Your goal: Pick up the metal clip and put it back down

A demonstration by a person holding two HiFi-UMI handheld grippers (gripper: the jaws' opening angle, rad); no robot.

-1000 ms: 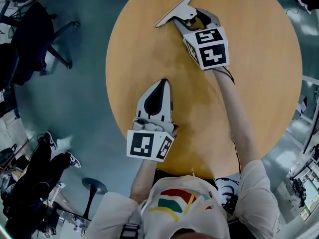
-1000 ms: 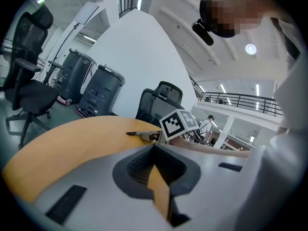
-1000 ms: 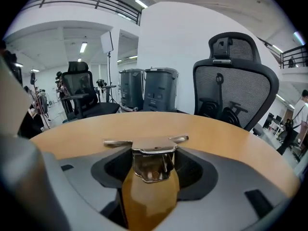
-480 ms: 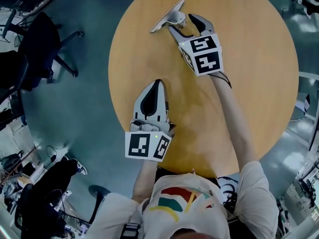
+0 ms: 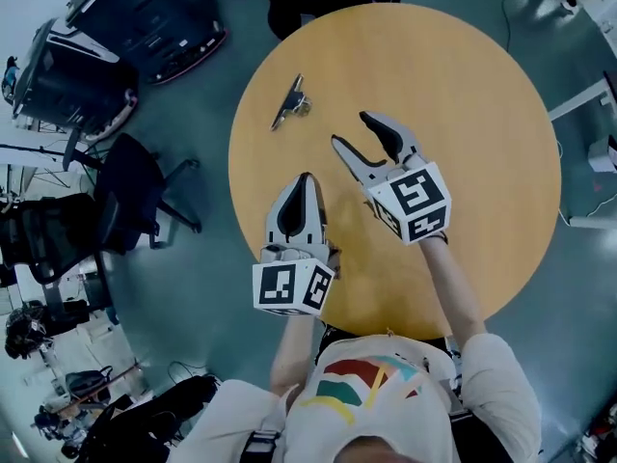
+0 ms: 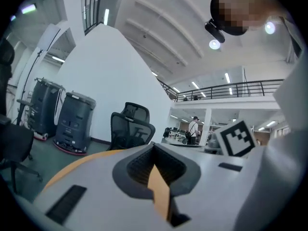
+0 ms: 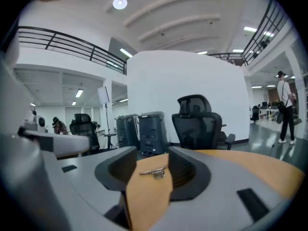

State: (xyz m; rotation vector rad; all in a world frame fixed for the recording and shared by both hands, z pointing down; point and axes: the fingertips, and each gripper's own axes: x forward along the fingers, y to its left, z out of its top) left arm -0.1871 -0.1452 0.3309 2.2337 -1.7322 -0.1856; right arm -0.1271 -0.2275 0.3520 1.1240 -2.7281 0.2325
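The right gripper [image 5: 353, 129] has come away from the metal clip [image 5: 289, 102]. A second ago its jaws were right up at the clip near the far edge of the desk [image 5: 482, 114]; half a second ago they had already spread and the clip sat just off their tips. Now the gripper is drawn back toward the person's body and the clip lies by itself on the wood, off to the far left of the desk and well apart from both grippers. The right jaws stand wide open with nothing between them. Its own camera looks down the gap across bare desk to the small clip lying flat in the distance, more or less in line with the jaws. The left gripper [image 5: 307, 177] rests low over the near part of the desk as before, its jaws drawn together on nothing, with only a thin sliver of desk showing between the pads. It has played no part in this. From where I stand, the clip looks to have been set down and let go. That is the last step the task asks for, so nothing seems left but for the hands to settle.
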